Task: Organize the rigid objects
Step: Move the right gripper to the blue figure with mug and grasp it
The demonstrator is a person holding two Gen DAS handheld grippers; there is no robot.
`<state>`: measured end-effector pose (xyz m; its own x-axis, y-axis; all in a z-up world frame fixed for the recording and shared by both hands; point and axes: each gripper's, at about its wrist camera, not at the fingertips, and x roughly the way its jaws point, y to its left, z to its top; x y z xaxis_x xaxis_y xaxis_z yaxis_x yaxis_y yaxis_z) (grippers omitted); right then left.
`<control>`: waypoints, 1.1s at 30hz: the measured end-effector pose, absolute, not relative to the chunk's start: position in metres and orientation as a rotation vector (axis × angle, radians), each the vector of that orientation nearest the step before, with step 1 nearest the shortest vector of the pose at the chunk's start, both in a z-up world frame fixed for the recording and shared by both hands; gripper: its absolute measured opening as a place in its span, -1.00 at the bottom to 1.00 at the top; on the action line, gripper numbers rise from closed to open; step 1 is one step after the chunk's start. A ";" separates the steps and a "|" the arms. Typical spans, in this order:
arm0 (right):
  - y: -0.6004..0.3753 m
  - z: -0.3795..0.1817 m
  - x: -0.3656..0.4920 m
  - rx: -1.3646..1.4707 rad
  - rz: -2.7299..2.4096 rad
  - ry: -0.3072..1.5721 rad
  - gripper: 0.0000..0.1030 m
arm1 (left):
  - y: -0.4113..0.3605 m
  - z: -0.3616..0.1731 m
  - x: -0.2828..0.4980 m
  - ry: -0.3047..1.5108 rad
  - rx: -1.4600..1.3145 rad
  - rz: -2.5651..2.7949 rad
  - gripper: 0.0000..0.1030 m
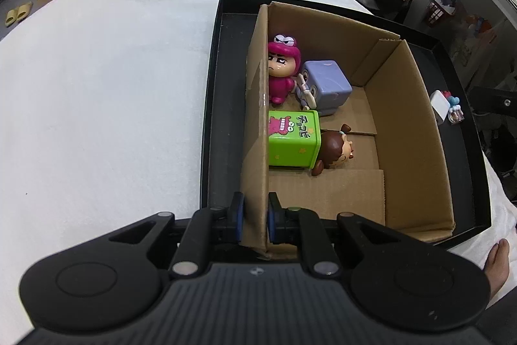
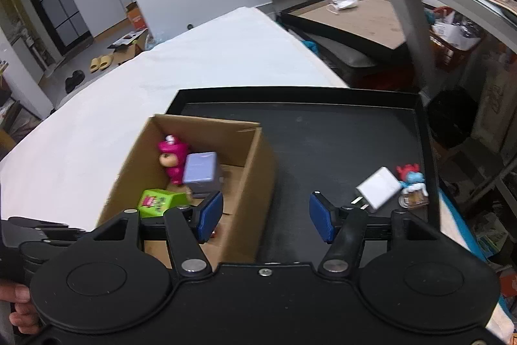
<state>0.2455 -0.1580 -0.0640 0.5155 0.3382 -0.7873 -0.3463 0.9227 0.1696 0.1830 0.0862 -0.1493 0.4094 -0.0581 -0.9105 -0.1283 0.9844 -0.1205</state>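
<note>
A cardboard box (image 1: 416, 131) stands in a black tray (image 1: 452, 80) on a white cloth. Inside it are a pink figure (image 1: 281, 70), a purple cube toy (image 1: 326, 86), a green cube (image 1: 292, 141) and a brown-haired figure (image 1: 336, 151). My left gripper (image 1: 255, 215) is shut on the box's left wall near its front corner. My right gripper (image 2: 265, 215) is open and empty above the tray, just right of the box (image 2: 255, 177). A white charger (image 2: 378, 186) and a small blue and red figure (image 2: 412, 178) lie on the tray (image 2: 339, 134) at the right.
A second tray table (image 2: 362, 18) with a cup and a crumpled mask stands behind. A metal shelf (image 2: 416, 21) with clutter is at the right. The white cloth (image 1: 113, 86) stretches to the left. A bare foot (image 1: 497, 264) shows at the lower right.
</note>
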 end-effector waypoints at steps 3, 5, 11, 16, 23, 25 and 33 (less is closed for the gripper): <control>-0.171 -0.066 0.248 0.003 0.397 0.944 0.15 | 0.085 -0.148 0.182 1.144 -0.178 0.045 -0.74; -0.180 -0.066 0.250 0.010 0.390 0.941 0.15 | 0.086 -0.148 0.181 1.138 -0.177 0.043 -0.74; -0.210 -0.072 0.260 0.015 0.371 0.920 0.15 | 0.085 -0.147 0.178 1.130 -0.178 0.052 -0.74; -0.240 -0.081 0.270 0.062 0.331 0.933 0.15 | 0.089 -0.148 0.178 1.132 -0.219 0.064 -0.74; -0.264 -0.088 0.280 0.103 0.317 0.938 0.15 | 0.089 -0.148 0.178 1.133 -0.235 0.073 -0.74; -0.268 -0.090 0.283 0.108 0.319 0.938 0.15 | 0.089 -0.148 0.178 1.132 -0.235 0.075 -0.74; -0.273 -0.103 0.315 0.072 0.344 0.991 -0.21 | 0.087 -0.149 0.176 1.127 -0.229 0.077 -0.74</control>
<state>0.3146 -0.2726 -0.1032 0.4985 0.3165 -0.8071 -0.2512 0.9438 0.2149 0.1761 0.0874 -0.1485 0.4298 -0.0541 -0.9013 -0.1766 0.9739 -0.1427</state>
